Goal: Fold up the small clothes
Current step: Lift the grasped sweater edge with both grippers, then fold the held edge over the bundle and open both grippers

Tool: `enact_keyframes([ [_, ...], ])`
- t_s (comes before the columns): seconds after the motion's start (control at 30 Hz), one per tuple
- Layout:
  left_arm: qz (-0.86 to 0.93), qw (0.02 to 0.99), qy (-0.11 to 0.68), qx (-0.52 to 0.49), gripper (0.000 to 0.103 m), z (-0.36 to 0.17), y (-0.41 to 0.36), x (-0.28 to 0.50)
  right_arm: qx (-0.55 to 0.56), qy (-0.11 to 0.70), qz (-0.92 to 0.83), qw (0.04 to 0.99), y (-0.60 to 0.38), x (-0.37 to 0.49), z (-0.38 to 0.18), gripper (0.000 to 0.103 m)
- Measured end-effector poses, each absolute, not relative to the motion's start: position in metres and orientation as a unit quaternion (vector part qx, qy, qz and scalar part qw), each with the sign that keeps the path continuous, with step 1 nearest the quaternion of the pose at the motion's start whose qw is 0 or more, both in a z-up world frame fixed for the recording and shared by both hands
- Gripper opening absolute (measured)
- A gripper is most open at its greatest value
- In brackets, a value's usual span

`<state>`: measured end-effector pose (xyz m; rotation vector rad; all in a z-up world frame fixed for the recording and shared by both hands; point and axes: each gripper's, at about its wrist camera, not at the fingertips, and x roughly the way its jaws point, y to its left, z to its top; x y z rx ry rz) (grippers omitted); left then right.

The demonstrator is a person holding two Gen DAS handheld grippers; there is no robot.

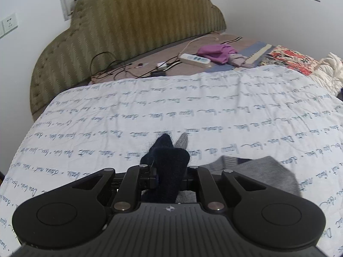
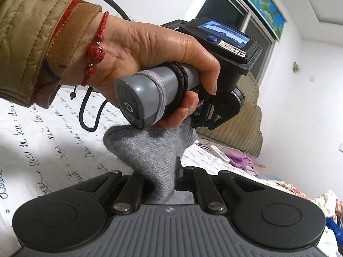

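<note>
In the left wrist view my left gripper (image 1: 169, 177) is shut on a bunched dark navy fuzzy piece of a small garment (image 1: 166, 162), with a grey part (image 1: 253, 175) trailing to the right over the white quilt (image 1: 150, 111). In the right wrist view my right gripper (image 2: 163, 184) is shut on the grey knit cloth (image 2: 150, 147), which is stretched up toward the other hand-held gripper (image 2: 214, 68) held by a hand close ahead. Both sets of fingertips are hidden by the cloth.
A white quilt with blue script covers the bed. Behind it stand an olive padded headboard (image 1: 139, 25), a power strip (image 1: 194, 60) with cables, purple cloth (image 1: 216, 52) and a floral cushion (image 1: 289, 59). White bedding (image 1: 330, 72) is bunched at the right.
</note>
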<state>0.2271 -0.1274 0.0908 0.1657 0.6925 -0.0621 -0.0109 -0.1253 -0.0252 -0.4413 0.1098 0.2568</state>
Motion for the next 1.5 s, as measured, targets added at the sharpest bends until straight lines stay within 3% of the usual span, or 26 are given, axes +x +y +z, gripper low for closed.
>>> enact_keyframes([
  [0.63, -0.087, 0.926, 0.352, 0.107, 0.015, 0.06, -0.242, 0.217, -0.093, 0.112, 0.088, 0.985, -0.203, -0.01, -0.031, 0.006],
  [1.33, -0.12, 0.899, 0.408, 0.101, 0.016, -0.002, -0.288, 0.231, 0.091, 0.218, 0.101, 0.966, -0.258, 0.017, -0.051, 0.006],
  [1.37, -0.128, 0.897, 0.412, 0.096, 0.019, -0.004, -0.288, 0.233, 0.102, 0.225, 0.103, 0.964, -0.261, 0.018, -0.053, 0.006],
  [1.4, -0.137, 0.895, 0.414, 0.088, 0.03, -0.006, -0.287, 0.235, 0.111, 0.23, 0.104, 0.961, -0.263, 0.02, -0.054, 0.006],
  [1.43, -0.148, 0.895, 0.414, 0.079, 0.032, -0.006, -0.286, 0.236, 0.122, 0.235, 0.105, 0.959, -0.266, 0.021, -0.055, 0.006],
  [1.5, -0.165, 0.894, 0.411, 0.061, 0.049, -0.002, -0.281, 0.238, 0.138, 0.245, 0.107, 0.954, -0.271, 0.024, -0.055, 0.006],
])
